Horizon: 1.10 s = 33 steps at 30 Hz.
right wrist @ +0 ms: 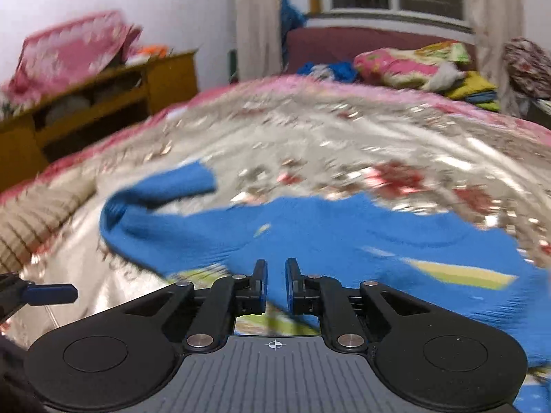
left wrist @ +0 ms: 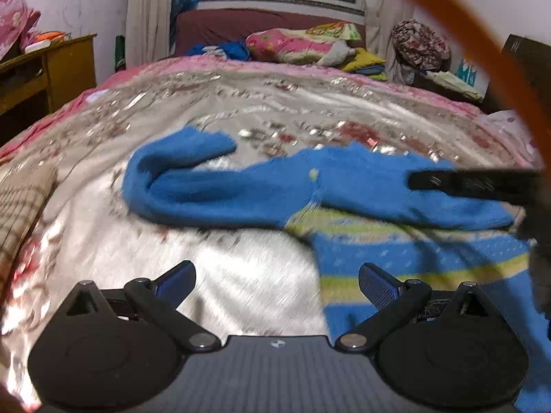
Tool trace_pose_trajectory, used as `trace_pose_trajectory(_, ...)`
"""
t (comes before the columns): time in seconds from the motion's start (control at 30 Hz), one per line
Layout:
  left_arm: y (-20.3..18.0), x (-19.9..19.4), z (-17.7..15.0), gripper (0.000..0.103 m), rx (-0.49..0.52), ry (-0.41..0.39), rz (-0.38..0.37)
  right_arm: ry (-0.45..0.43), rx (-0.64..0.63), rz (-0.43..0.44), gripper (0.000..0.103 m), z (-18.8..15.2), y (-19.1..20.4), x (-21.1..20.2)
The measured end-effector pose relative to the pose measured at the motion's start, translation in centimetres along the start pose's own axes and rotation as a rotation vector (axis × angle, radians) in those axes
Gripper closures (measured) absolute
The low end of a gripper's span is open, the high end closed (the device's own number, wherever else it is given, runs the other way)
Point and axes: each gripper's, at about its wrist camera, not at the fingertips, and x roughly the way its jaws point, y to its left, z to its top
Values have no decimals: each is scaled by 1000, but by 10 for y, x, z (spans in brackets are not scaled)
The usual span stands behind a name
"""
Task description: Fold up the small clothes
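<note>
I see the blue sweater (left wrist: 241,186) spread on the shiny floral bedspread (left wrist: 241,103), one sleeve (left wrist: 179,151) curled back at far left, striped body (left wrist: 413,258) toward the near right. My left gripper (left wrist: 277,284) is spread wide over bare bedspread just left of the striped hem, nothing between its fingers. My right gripper (right wrist: 276,284) is down to a narrow gap above the sweater's blue upper part; frame is blurred, so I can't tell whether any knit is pinched. Its finger (left wrist: 465,182) crosses the sweater's right side in the left view.
</note>
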Motion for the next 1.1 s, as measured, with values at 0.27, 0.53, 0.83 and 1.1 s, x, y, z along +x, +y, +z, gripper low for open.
trace_pose_trajectory(0.27, -43, 50, 52, 0, 63, -67, -12, 22, 171, -261, 87, -13, -105, -27)
trace_pose_trajectory(0.53, -63, 122, 52, 0, 132, 68, 123, 87, 319, -382, 85, -43, -167, -27)
trace_pose_trajectory(0.83, -40, 88, 39, 0, 102, 100, 149, 34, 238, -289, 79, -12, -128, -38)
trace_pose_trajectory(1.1, -10, 41, 15, 0, 2, 68, 92, 97, 35, 35, 71, 19, -34, 24)
